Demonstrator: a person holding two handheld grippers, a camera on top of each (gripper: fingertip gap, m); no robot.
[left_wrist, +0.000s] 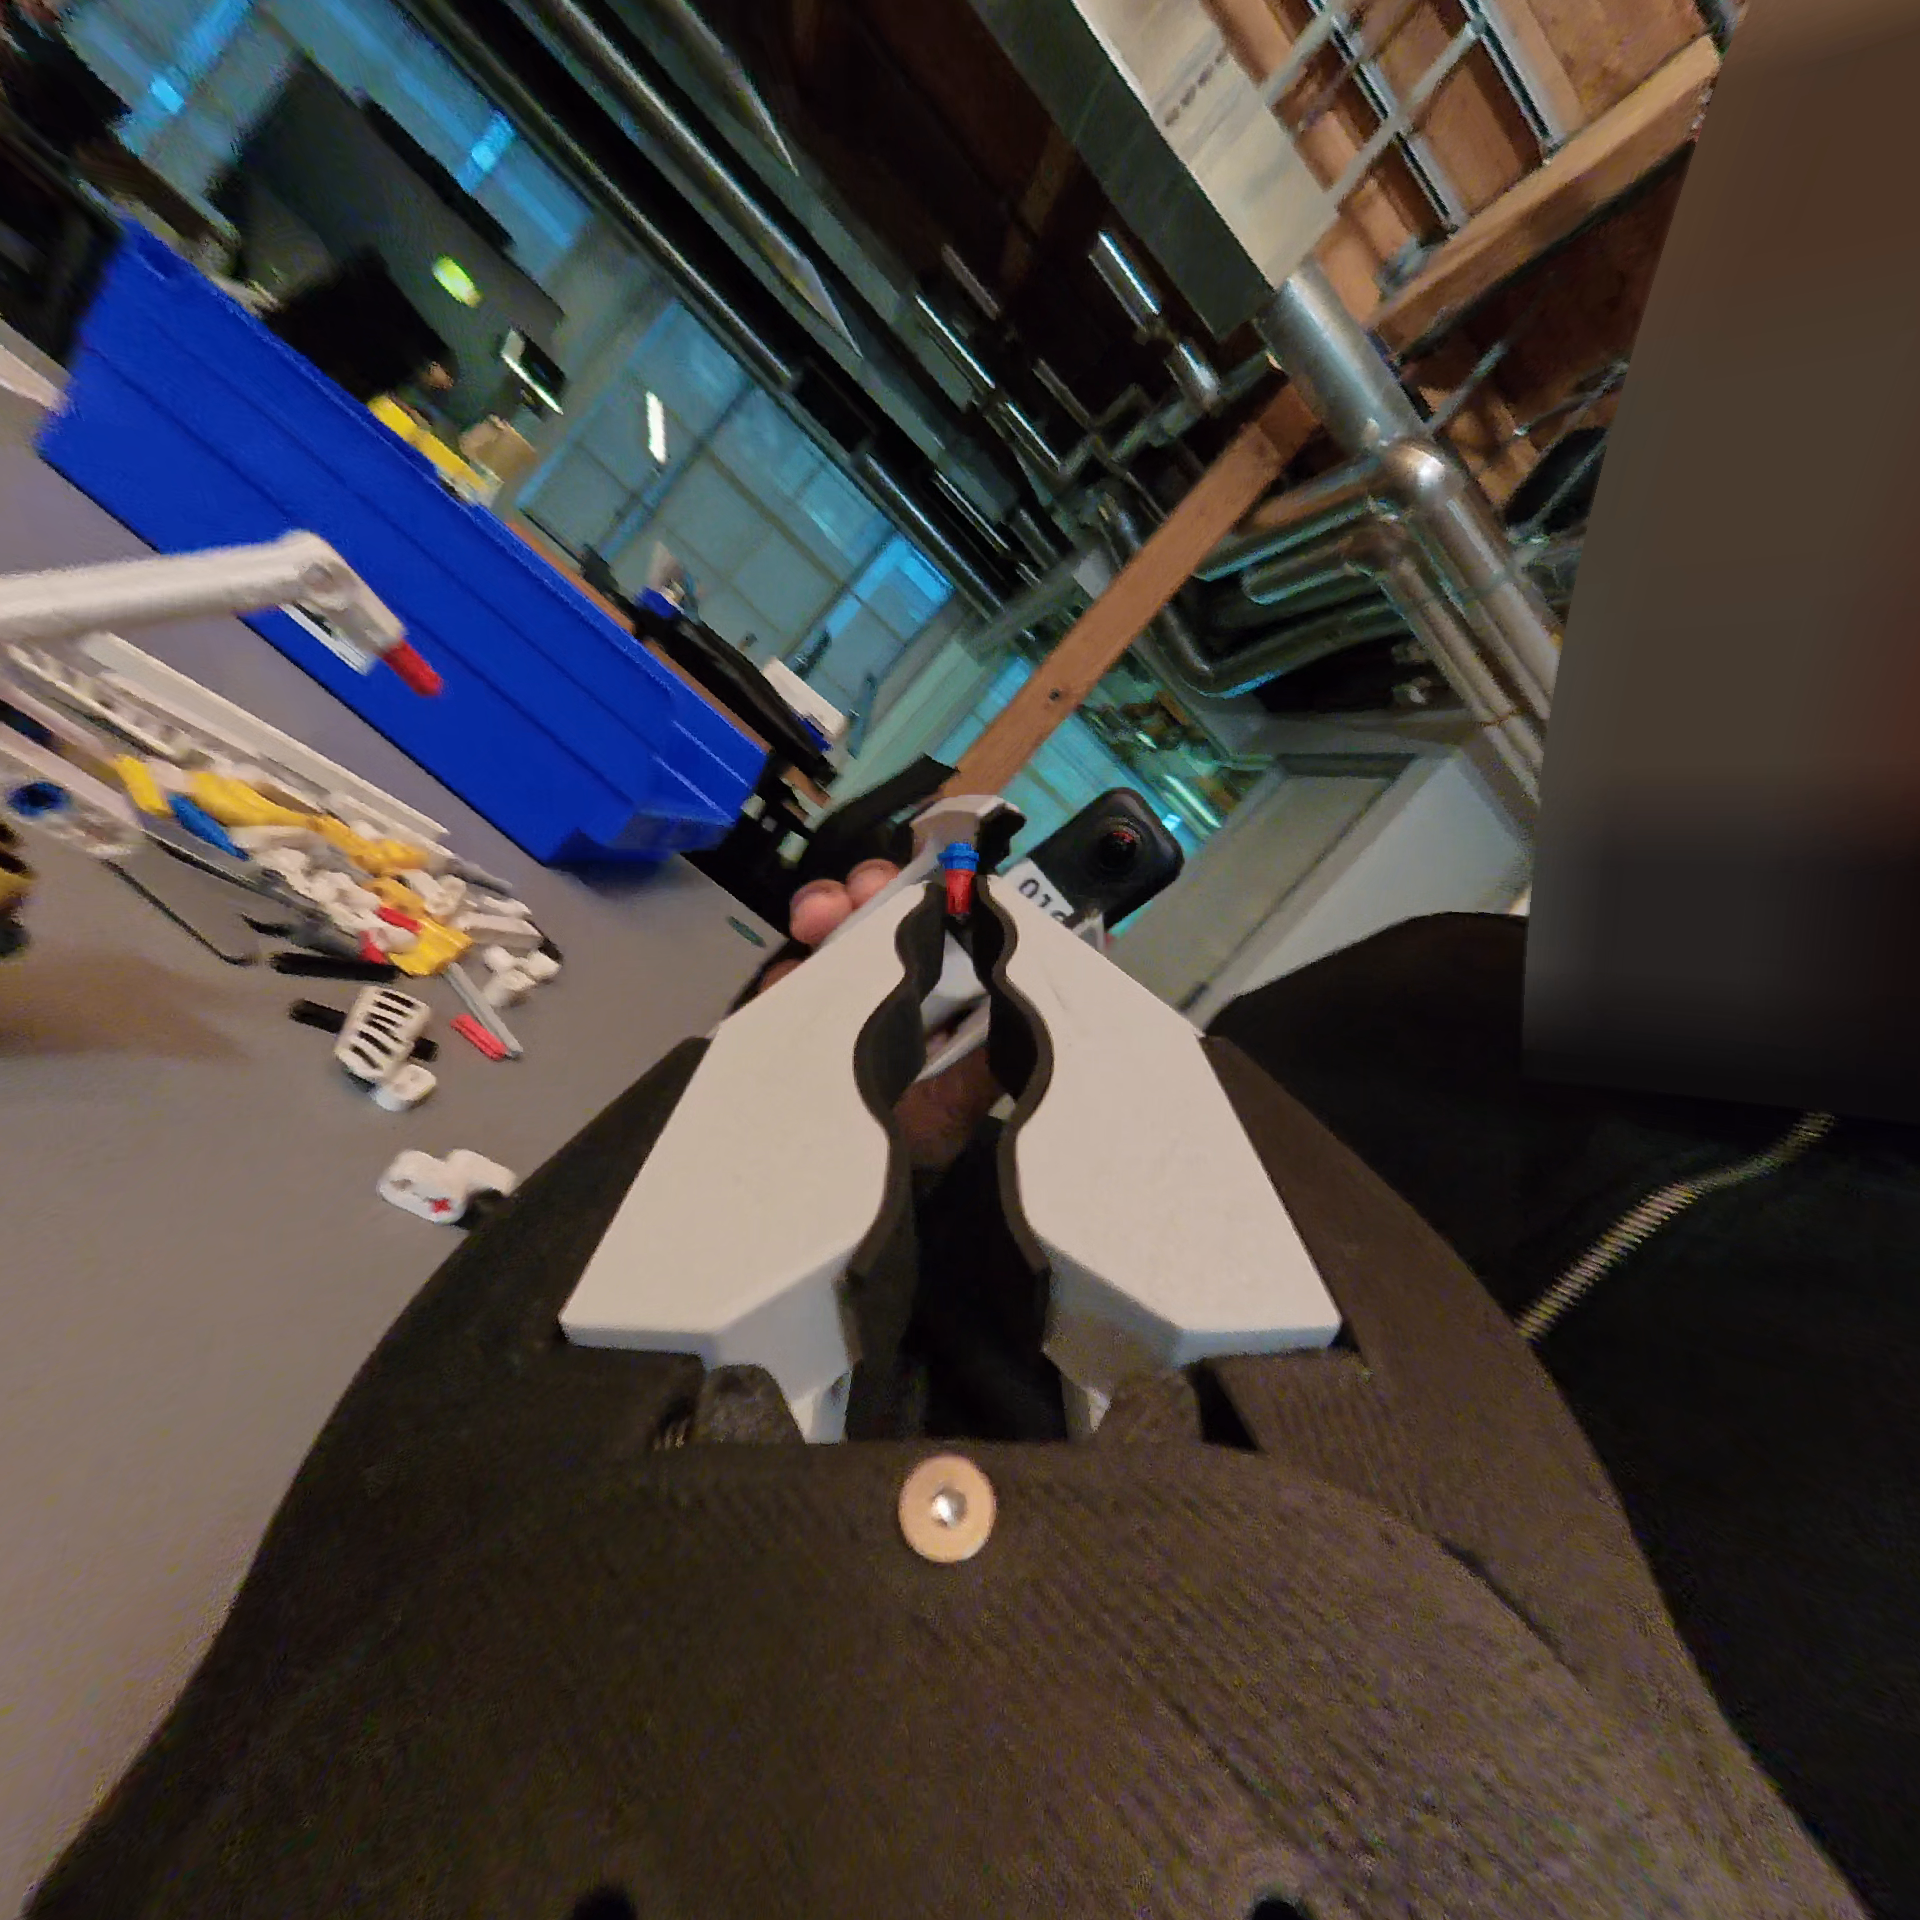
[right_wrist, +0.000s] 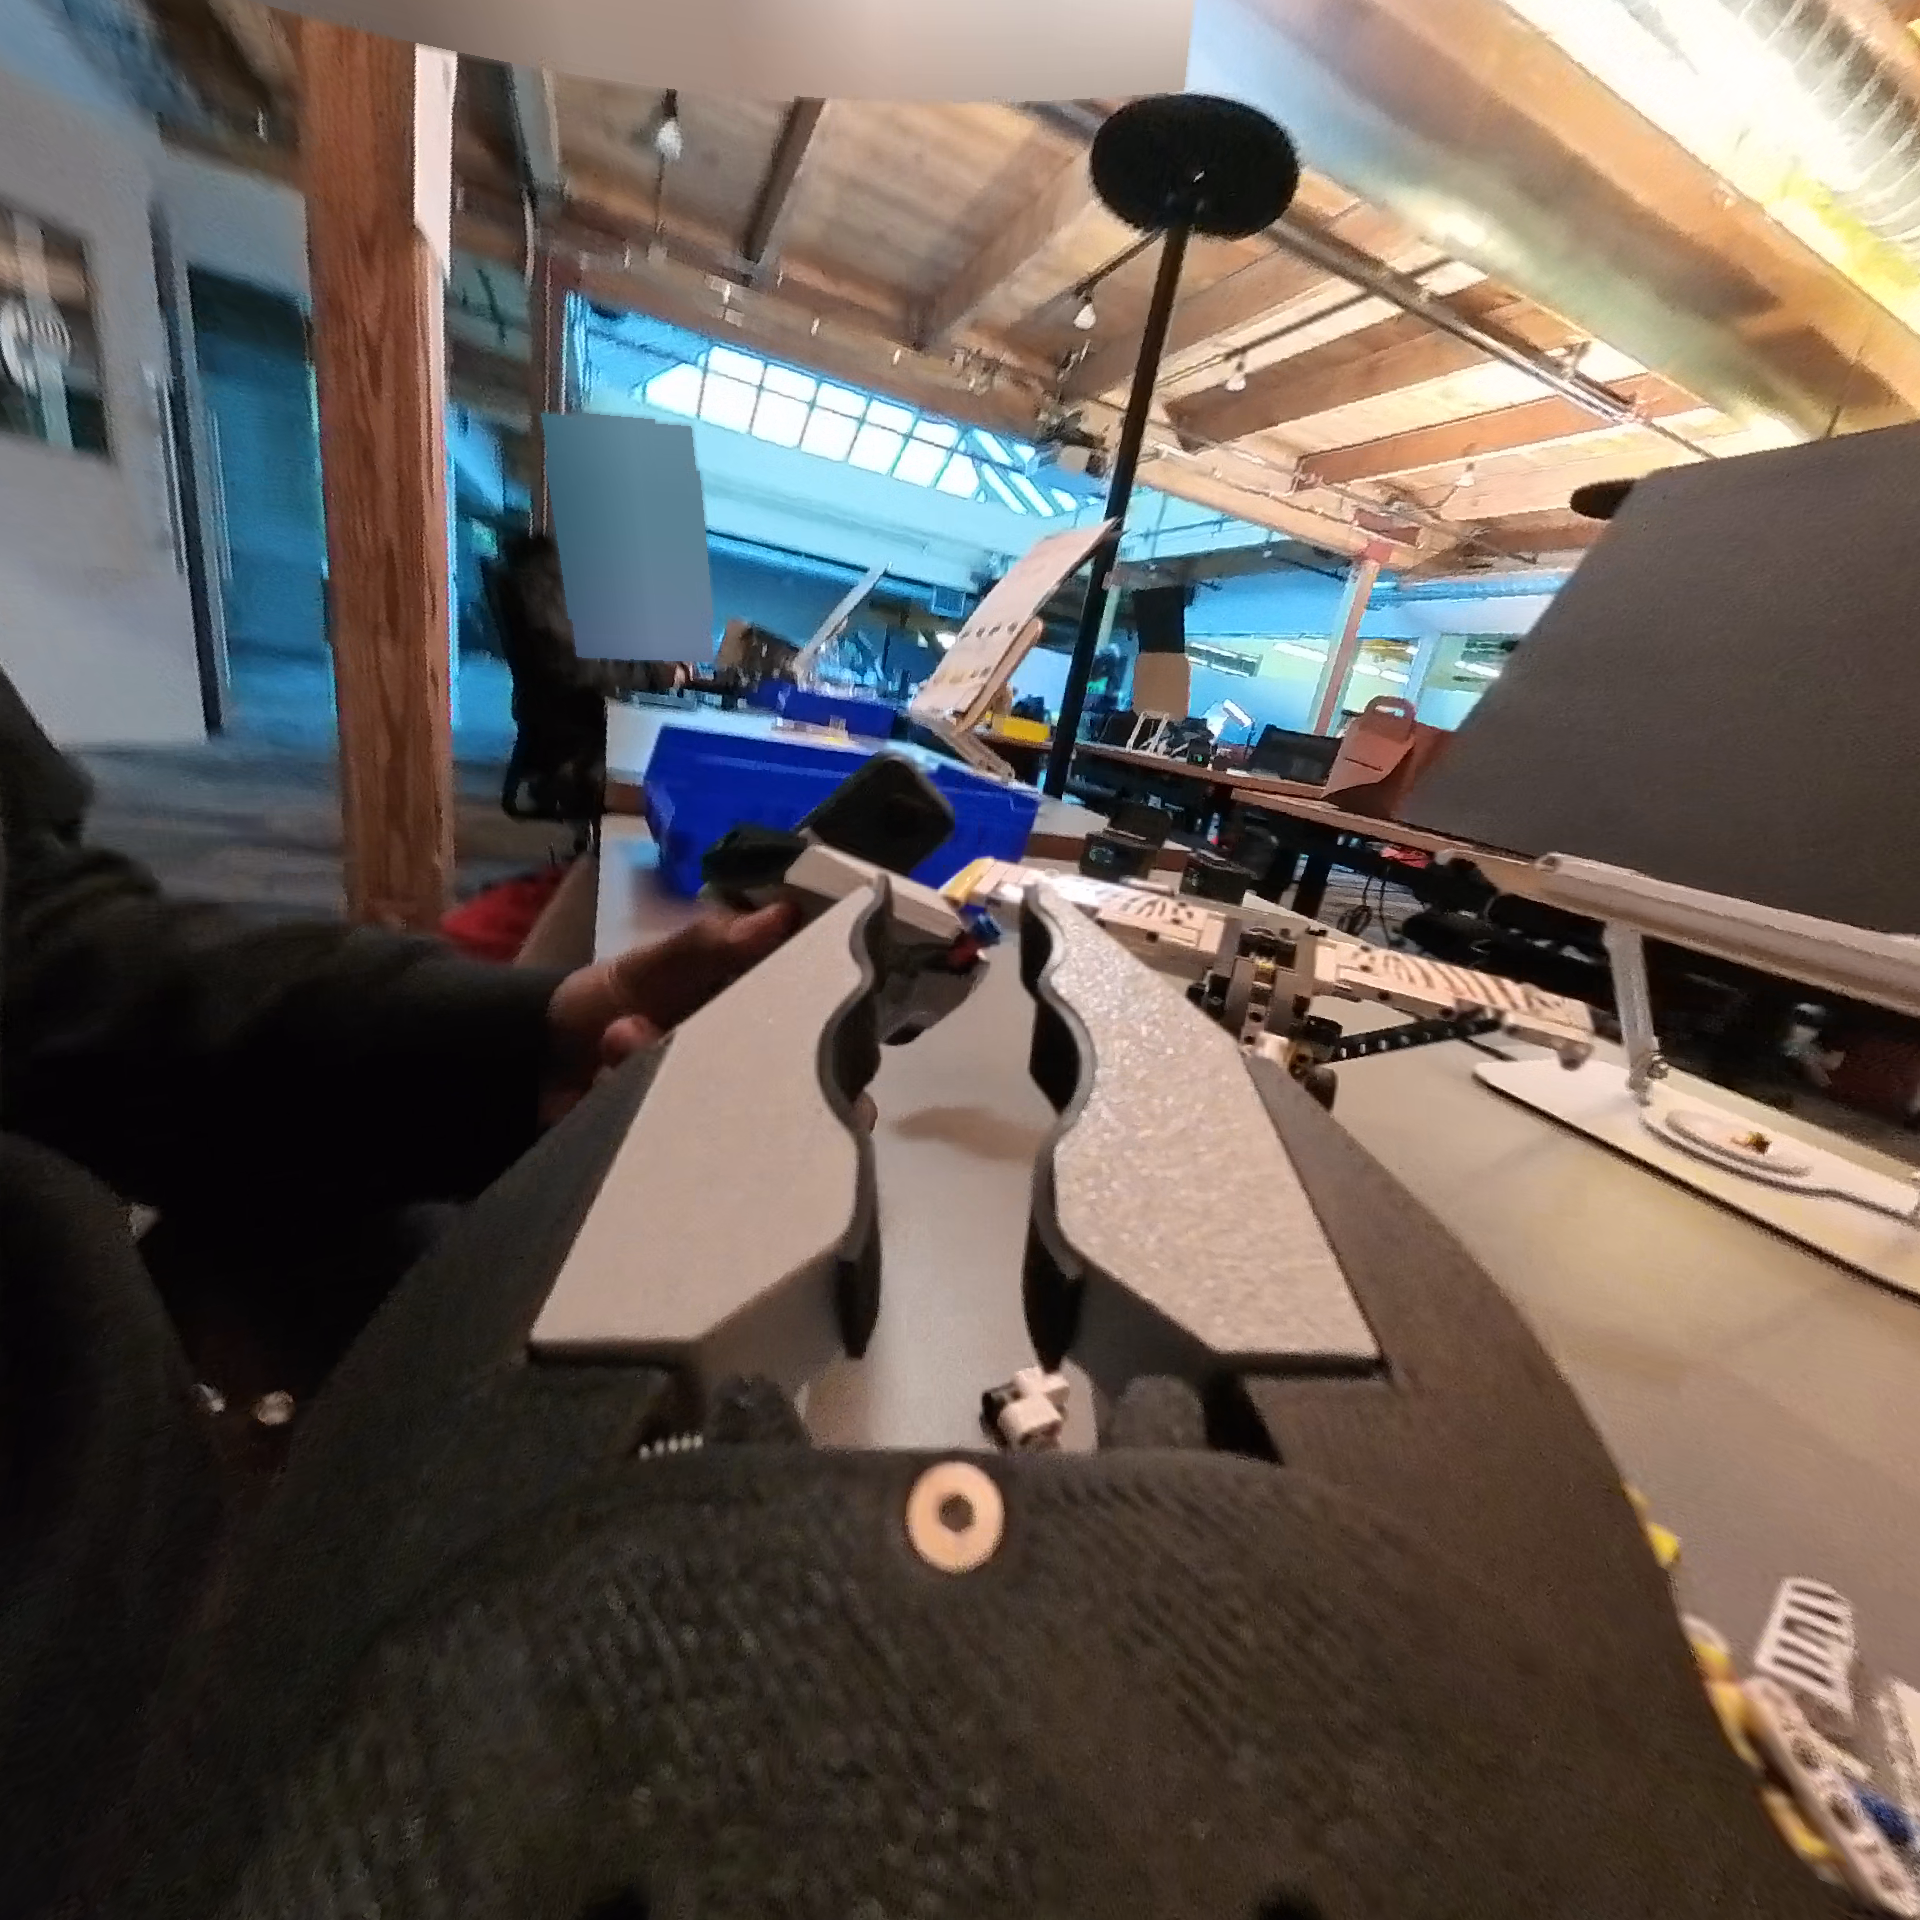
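Note:
My left gripper (left_wrist: 958, 916) is shut on a small pin with a red shaft and blue head (left_wrist: 957, 881), pinched at the very tips and raised above the grey table (left_wrist: 208, 1247). The pin's blue end sticks out past the tips. My right gripper (right_wrist: 951, 914) is open and holds nothing. It faces the left one tip to tip: in the right wrist view the left gripper's grey fingers (right_wrist: 894, 909) and the pin (right_wrist: 975, 935) sit just inside its left pad. The right gripper's tip (left_wrist: 966, 819) and camera (left_wrist: 1117, 847) show just beyond the pin.
A blue bin (left_wrist: 416, 582) stands at the back. A pile of white, yellow and red building pieces (left_wrist: 312, 883), a white grille piece (left_wrist: 379, 1029) and a white connector (left_wrist: 436, 1184) lie left. A long white beam model (right_wrist: 1351, 966) and a white stand base (right_wrist: 1714, 1132) lie right. My two grippers' fingertips are within a few centimetres of each other.

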